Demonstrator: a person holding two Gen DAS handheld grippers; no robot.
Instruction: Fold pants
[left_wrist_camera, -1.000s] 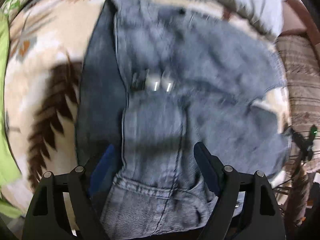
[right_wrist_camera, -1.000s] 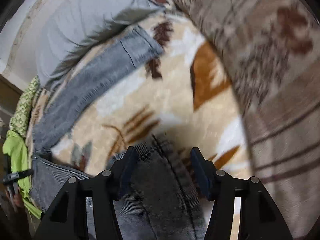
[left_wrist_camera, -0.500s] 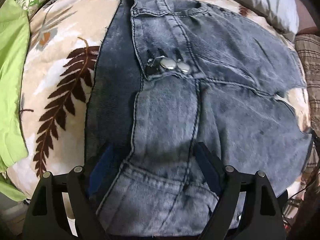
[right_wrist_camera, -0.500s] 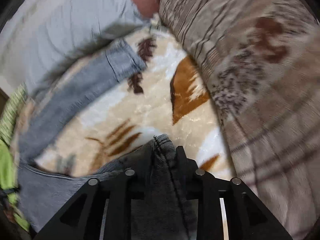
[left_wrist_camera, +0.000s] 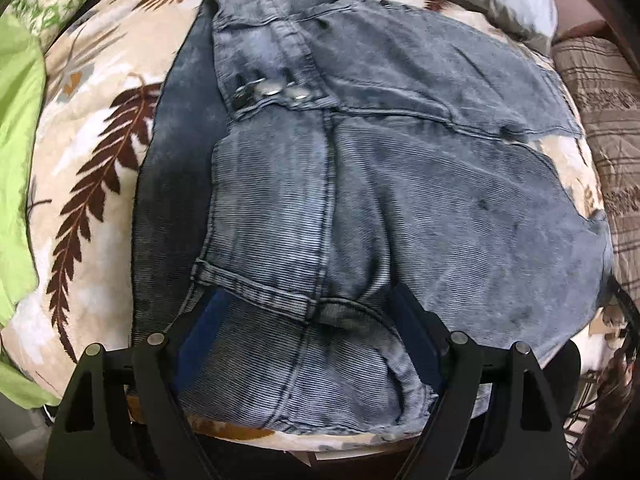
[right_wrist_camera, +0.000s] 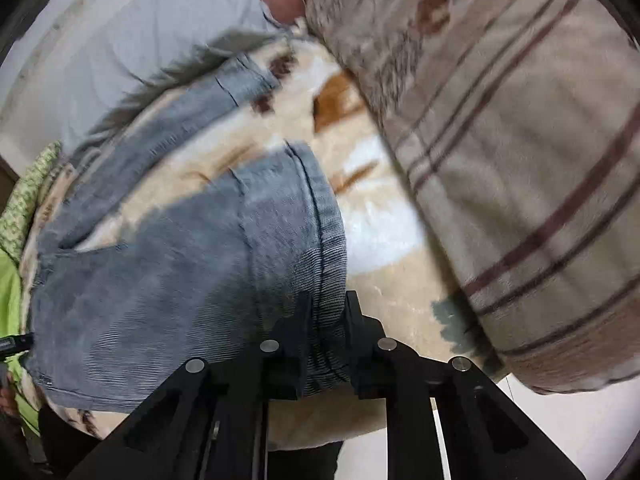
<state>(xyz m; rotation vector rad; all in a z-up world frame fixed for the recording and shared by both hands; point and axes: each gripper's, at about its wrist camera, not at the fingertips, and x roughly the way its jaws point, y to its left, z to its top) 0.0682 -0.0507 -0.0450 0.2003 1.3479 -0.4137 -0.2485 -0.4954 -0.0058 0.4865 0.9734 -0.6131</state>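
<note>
Faded blue-grey denim pants [left_wrist_camera: 360, 184] lie spread on a leaf-patterned blanket [left_wrist_camera: 92, 152], waistband and metal buttons [left_wrist_camera: 280, 90] toward the far side. My left gripper [left_wrist_camera: 308, 320] is open, its fingers standing either side of the near waist and pocket area. In the right wrist view my right gripper [right_wrist_camera: 324, 320] is shut on the hem [right_wrist_camera: 320, 240] of one pant leg. The other leg [right_wrist_camera: 168, 128] lies flat further back, toward a person in a grey shirt [right_wrist_camera: 140, 32].
A green cloth [left_wrist_camera: 16, 160] lies at the left edge of the bed. A brown striped blanket [right_wrist_camera: 520, 140] is heaped along the right side. White floor [right_wrist_camera: 540, 432] shows below the bed's near edge.
My right gripper went from open to shut on the pant-leg hem, and more of that leg now shows in its view. My left gripper stayed open; the view shifted slightly over the waist.
</note>
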